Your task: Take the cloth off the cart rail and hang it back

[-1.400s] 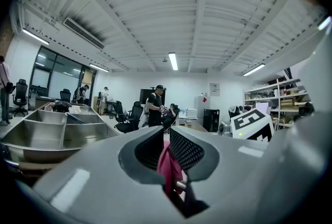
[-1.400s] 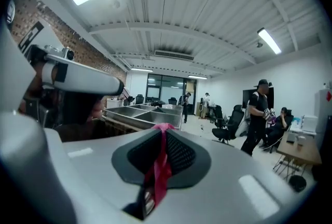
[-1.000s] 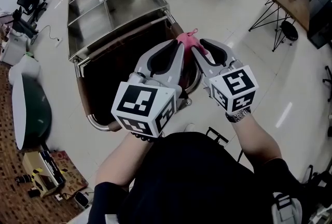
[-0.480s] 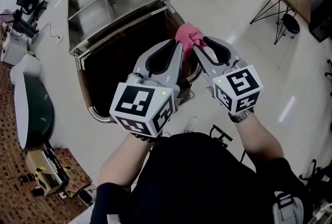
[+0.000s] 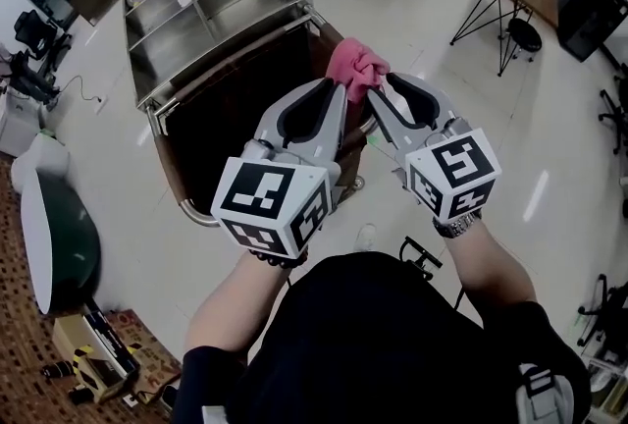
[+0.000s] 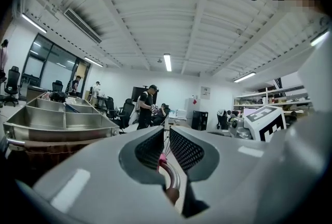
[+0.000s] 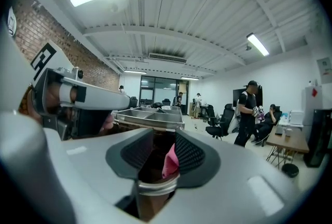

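Up from the cart rail (image 5: pixel 186 208) since a second ago, it seems, both claws have carried the pink cloth (image 5: pixel 355 69), now bunched above their tips. My left claw (image 5: pixel 340 88) is pinched nearly closed on a sliver of it. My right claw (image 5: pixel 381 88) has just been opening; cloth hangs between its jaws against one pad, unpressed. Taking it off looks done; hanging it back over the rail remains.

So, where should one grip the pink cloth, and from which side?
Probably grip the bunched upper fold of the pink cloth, coming level from the near, handle side. It stands in a thick lump above the cart rail, so that fold looks free to pinch.
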Action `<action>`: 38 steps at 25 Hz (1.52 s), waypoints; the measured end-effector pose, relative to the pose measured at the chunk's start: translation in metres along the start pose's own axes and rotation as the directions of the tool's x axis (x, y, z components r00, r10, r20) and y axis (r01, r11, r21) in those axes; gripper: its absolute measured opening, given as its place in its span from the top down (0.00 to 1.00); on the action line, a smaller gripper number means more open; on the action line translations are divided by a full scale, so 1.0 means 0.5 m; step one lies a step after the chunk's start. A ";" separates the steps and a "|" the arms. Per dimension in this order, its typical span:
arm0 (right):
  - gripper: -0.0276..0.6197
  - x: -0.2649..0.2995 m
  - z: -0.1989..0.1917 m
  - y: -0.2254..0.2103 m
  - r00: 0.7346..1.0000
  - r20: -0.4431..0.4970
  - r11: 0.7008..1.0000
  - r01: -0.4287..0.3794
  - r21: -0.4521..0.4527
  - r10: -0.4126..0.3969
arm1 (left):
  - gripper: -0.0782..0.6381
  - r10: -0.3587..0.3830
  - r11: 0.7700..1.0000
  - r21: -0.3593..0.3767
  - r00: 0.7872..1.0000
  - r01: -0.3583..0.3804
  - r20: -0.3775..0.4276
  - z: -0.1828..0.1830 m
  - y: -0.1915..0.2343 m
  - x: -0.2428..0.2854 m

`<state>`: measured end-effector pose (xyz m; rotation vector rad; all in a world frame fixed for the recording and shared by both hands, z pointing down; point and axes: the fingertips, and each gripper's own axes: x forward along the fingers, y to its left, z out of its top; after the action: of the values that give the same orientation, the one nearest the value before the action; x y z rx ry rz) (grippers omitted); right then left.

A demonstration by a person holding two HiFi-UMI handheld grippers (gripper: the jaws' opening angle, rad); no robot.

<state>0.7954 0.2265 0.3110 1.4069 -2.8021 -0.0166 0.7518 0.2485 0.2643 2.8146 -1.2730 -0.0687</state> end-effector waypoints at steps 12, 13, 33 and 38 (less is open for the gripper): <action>0.88 -0.104 0.057 0.185 0.995 0.071 0.995 0.079 -0.056 -0.075 | 0.89 -0.095 0.995 0.013 0.995 0.095 0.036 -0.008 -0.055 -0.185; 0.90 -0.112 0.064 0.200 0.994 0.081 0.995 0.084 -0.060 -0.079 | 0.89 -0.100 0.995 0.019 0.994 0.099 0.040 -0.007 -0.060 -0.201; 0.96 -0.224 0.106 0.370 0.992 0.108 0.992 0.070 -0.103 -0.059 | 0.89 -0.131 0.987 0.106 0.988 0.122 0.082 -0.006 -0.144 -0.365; 0.96 -0.252 0.108 0.372 0.994 0.107 0.991 0.044 -0.127 -0.031 | 0.89 -0.102 0.990 0.104 0.991 0.093 0.083 -0.013 -0.164 -0.364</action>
<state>0.7207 0.4390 0.2593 1.4698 -2.7968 -0.2747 0.6934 0.4396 0.2687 2.9903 -1.1858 -0.1378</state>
